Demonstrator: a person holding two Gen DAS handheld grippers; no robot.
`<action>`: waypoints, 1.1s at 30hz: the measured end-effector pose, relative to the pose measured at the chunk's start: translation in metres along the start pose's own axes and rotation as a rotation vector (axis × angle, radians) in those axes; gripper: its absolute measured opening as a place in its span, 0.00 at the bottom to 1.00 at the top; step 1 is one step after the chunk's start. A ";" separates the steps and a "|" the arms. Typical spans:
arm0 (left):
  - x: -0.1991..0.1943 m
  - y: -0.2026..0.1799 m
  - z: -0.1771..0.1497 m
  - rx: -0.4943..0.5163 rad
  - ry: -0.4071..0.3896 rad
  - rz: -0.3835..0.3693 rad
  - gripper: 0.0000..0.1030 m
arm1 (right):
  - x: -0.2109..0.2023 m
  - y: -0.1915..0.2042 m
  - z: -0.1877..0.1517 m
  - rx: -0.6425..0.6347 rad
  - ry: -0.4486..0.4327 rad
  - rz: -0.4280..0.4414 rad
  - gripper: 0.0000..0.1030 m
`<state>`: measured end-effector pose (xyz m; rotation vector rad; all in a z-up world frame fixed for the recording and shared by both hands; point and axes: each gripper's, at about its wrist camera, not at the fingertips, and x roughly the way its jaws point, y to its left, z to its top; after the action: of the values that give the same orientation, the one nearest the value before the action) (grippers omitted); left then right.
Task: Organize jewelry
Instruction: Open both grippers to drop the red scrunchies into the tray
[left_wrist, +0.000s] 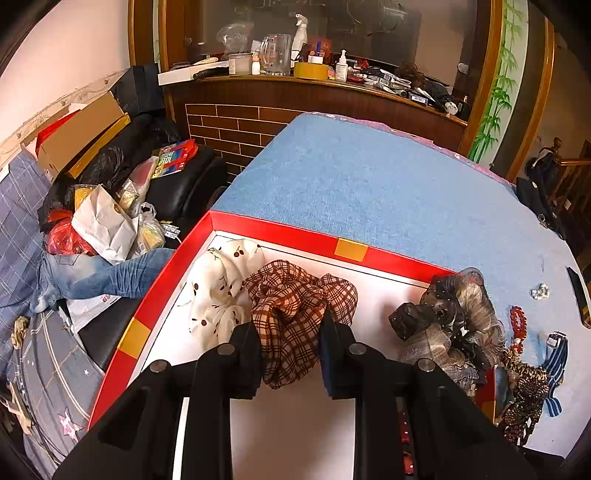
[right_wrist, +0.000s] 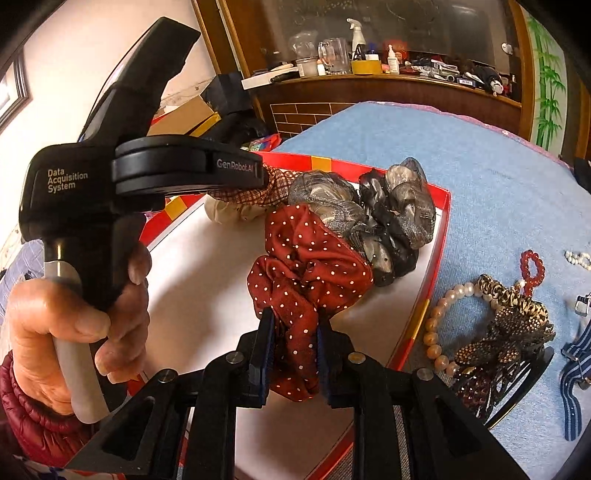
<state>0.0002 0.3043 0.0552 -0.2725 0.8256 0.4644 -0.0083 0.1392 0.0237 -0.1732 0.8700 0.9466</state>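
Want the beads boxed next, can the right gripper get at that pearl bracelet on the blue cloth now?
Probably not yet: the right gripper has its jaws shut on the red polka-dot scrunchie. The pearl bracelet lies uncovered beside the box.

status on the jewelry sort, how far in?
Done: white scrunchie and grey scrunchie lie in the red box. In hand: left gripper holds the plaid scrunchie, right gripper the dotted scrunchie. Left: pearl bracelet, red bracelet, hair clip on the table.
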 end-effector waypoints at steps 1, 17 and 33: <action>0.000 0.000 0.000 0.000 -0.002 0.000 0.25 | 0.000 0.001 0.000 -0.003 -0.001 -0.002 0.24; -0.014 0.003 0.002 -0.018 -0.061 -0.072 0.42 | -0.017 0.009 -0.003 -0.035 -0.061 -0.026 0.54; -0.037 0.003 0.005 -0.039 -0.167 -0.145 0.44 | -0.045 -0.003 0.002 0.008 -0.171 -0.014 0.55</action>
<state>-0.0202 0.2978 0.0864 -0.3223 0.6299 0.3624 -0.0179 0.1100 0.0564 -0.0899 0.7140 0.9301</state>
